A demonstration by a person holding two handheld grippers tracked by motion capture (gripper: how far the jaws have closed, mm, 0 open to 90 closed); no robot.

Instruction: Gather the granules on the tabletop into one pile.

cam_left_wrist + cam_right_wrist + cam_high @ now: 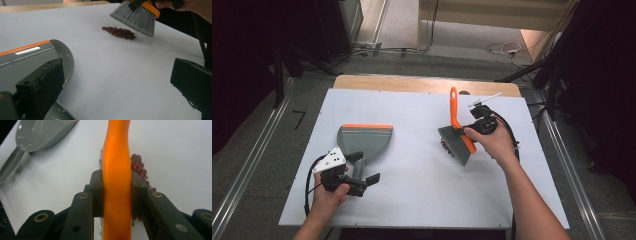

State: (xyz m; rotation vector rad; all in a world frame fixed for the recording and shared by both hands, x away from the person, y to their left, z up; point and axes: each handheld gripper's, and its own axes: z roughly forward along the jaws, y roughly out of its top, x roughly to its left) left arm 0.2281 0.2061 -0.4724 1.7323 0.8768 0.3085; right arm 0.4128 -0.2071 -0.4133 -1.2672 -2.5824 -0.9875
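A grey dustpan (364,139) with an orange front edge lies on the white board at the left. My left gripper (364,168) is at its handle end and stands open. In the left gripper view one jaw rests over the dustpan (22,60) and bare board shows between the jaws of my left gripper (117,82). My right gripper (468,131) is shut on the orange handle of a brush (456,120), the handle (117,170) clamped between both pads. Its grey bristles (136,16) hang just beside a small pile of dark red beans (444,145) (119,32) (139,166).
The white board (412,200) covers a wooden table whose far edge (412,82) shows. Metal rails run along the floor on both sides, and cables and stand legs lie beyond the table. The beans sit right of the board's middle, apart from the dustpan.
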